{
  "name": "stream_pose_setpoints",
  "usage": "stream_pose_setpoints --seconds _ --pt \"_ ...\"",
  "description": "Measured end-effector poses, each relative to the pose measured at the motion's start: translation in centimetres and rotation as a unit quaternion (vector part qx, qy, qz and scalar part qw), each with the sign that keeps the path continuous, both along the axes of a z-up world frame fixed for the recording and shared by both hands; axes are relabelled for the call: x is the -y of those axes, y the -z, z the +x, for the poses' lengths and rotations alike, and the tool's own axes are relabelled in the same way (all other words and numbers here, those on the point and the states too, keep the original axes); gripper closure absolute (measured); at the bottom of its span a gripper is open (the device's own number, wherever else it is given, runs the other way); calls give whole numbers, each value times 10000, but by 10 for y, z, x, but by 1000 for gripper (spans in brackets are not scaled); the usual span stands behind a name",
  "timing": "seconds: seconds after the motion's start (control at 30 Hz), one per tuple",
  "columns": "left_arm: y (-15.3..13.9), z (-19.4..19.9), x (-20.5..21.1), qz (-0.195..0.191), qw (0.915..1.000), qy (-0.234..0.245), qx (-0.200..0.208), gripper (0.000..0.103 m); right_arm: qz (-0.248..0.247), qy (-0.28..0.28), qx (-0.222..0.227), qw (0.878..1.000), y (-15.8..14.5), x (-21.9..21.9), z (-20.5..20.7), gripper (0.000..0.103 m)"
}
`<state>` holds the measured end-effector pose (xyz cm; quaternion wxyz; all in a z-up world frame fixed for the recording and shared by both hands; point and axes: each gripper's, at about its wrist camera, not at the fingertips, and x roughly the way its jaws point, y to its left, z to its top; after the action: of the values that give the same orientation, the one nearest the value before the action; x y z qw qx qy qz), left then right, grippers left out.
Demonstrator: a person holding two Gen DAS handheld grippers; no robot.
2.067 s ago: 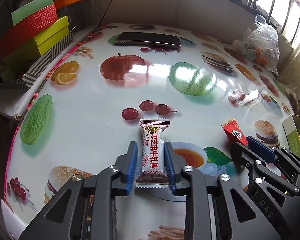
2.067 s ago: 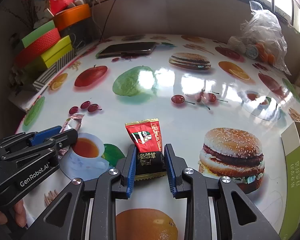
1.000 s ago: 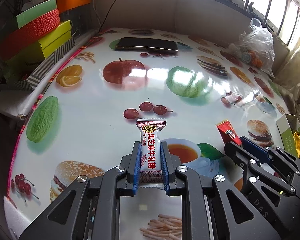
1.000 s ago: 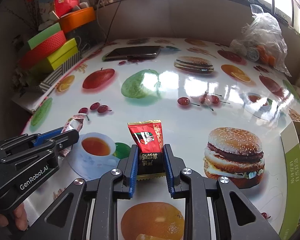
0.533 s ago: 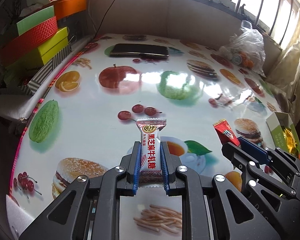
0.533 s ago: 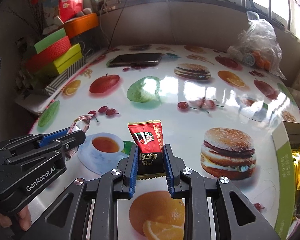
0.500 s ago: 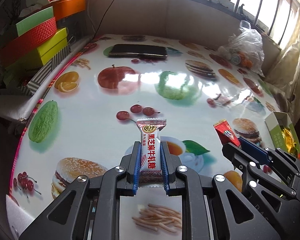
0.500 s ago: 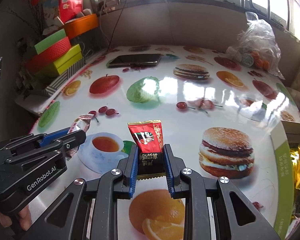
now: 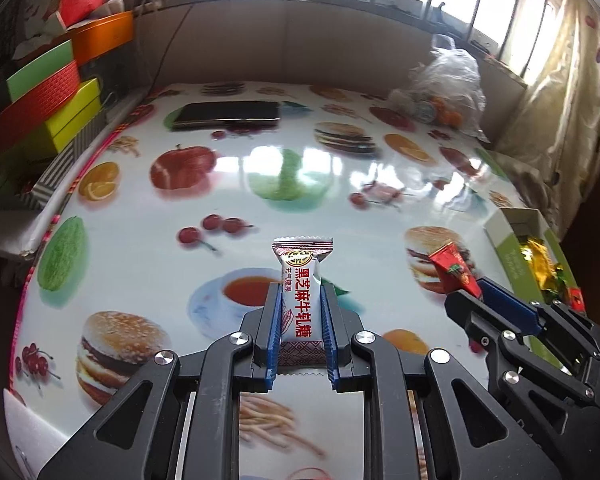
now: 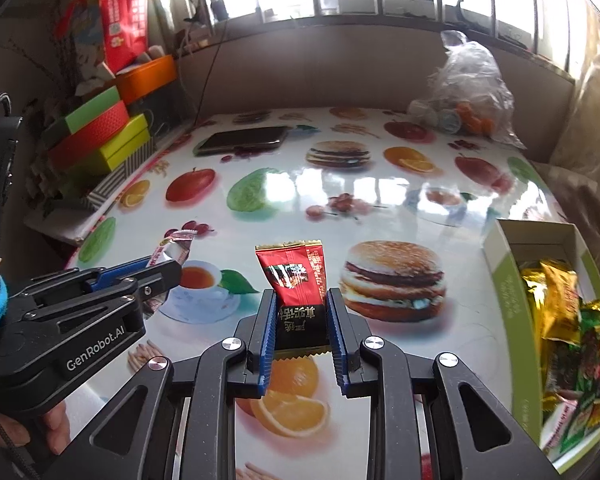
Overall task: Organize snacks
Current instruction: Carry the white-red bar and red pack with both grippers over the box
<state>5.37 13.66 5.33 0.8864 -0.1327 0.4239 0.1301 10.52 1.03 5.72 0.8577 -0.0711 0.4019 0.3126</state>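
Surface: glossy tablecloth (image 10: 380,196) printed with burgers, fruit and teacups, windows behind, so lots of glare.
Background: stacked gift boxes (image 10: 100,136) off to one side, dark phone (image 9: 228,115) lying flat near the far edge, clear plastic bag (image 10: 470,88) of small stuff in the far corner.
Left gripper (image 9: 300,312): clamped on a white sesame nougat candy (image 9: 300,288), blue pads on both long sides, sealed top sticking out past the tips.
Right gripper (image 10: 302,312): pinching a red-and-black candy packet (image 10: 296,280) the same way, crimped gold edge poking forward.
Where the snacks are: both up off the table, one per gripper, side by side.
Why held like this: looks like a carry, probably toward the green box (image 10: 512,280) at the table edge, already loaded with gold and green wrappers (image 10: 560,304).
Grip choice: squeezing the flat sides low down probably stops the slippery film from twisting or sliding out.
Look of the nougat: puffy pillow pack, red Chinese lettering, patterned dark bands at both ends.
Look of the red one: shiny foil, black lower half, a bit creased.
Watch out: light crinkly wrappers, easy to drop crooked on release.
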Motion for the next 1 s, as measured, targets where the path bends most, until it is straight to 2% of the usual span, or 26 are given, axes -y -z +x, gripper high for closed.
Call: stream_pose_setpoints --seconds 0.43,1.0 --pt "-10 16 45 0 9983 582 59 84 6 464 103 9989 -12 49 -4 80" --pt "-22 46 107 11 9907 1356 93 84 -9 1160 175 9931 -24 114 0 80"
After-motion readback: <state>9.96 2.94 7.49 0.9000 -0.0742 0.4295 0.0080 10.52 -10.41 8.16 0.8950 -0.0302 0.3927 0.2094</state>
